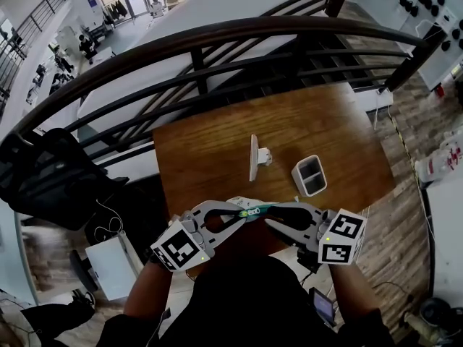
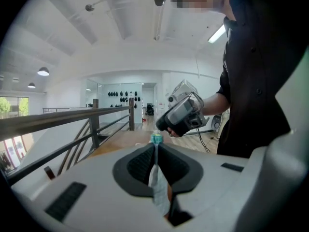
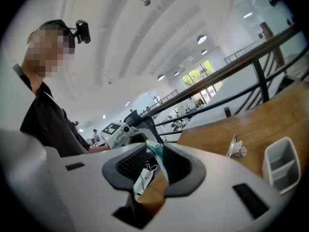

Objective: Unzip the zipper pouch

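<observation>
between left gripper (image 2: 155, 146) jaws, pouch (image 2: 158, 190) fabric

In the head view the table (image 1: 217, 157) is warm brown with darker wood grain. On it, toward 1 o'clock, a small container (image 1: 309, 174) is pale grey outside and dark inside, and a white stand (image 1: 255, 157) sits at 12 o'clock. At 6 o'clock the left gripper (image 1: 239, 215) and right gripper (image 1: 273, 214) are light grey with black ribbed pads and black-and-white square-marker cubes. Between them is the white pouch (image 1: 255, 210) with a teal-green edge, and the railing (image 1: 217, 38) is dark brown.
</observation>
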Available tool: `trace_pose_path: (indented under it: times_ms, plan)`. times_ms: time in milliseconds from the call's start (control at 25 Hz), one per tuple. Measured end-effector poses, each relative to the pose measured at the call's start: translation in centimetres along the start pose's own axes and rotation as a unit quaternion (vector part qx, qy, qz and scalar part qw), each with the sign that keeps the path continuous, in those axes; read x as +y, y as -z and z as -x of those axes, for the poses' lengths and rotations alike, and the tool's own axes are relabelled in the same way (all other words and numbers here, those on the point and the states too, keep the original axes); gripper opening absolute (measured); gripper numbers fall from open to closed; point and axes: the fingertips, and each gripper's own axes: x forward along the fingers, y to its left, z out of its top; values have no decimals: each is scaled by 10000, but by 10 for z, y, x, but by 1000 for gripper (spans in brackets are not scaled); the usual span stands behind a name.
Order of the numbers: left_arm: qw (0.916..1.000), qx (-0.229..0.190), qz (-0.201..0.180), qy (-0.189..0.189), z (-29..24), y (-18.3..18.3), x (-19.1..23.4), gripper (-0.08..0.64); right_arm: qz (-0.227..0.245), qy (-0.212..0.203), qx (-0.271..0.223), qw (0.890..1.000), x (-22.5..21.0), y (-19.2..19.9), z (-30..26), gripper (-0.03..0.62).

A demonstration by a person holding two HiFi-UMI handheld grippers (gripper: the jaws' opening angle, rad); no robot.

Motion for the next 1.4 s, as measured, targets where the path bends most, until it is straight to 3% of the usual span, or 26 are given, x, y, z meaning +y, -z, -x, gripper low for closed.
trace_pose_path:
  times_ms: [200,480,680,840,1160,1400]
  plan:
    - [9992,317,-247,-17,-2,10,-4,27,-812,-298,41,9962,-3,6,-10,103]
    - [9987,407,-310,43,-2,12,-7,26,-845,-251,278,9957,-5,11,-17,106]
    - [9952,702,-679,64,-5,16,-12,26,-818,-121,651,9944,-7,23,-21,117]
    - [9924,895,-836,96,-9,23,-15,26,-531,150,960,9939,-10,34,-25,102]
    - [9929,915,-755,57,-8,30,-13,28,-423,289,1018,9935,-11,35,-26,74]
    - [9913,1063,-779,71,-10,36,-13,28,-737,110,869,9934,-8,28,-24,29]
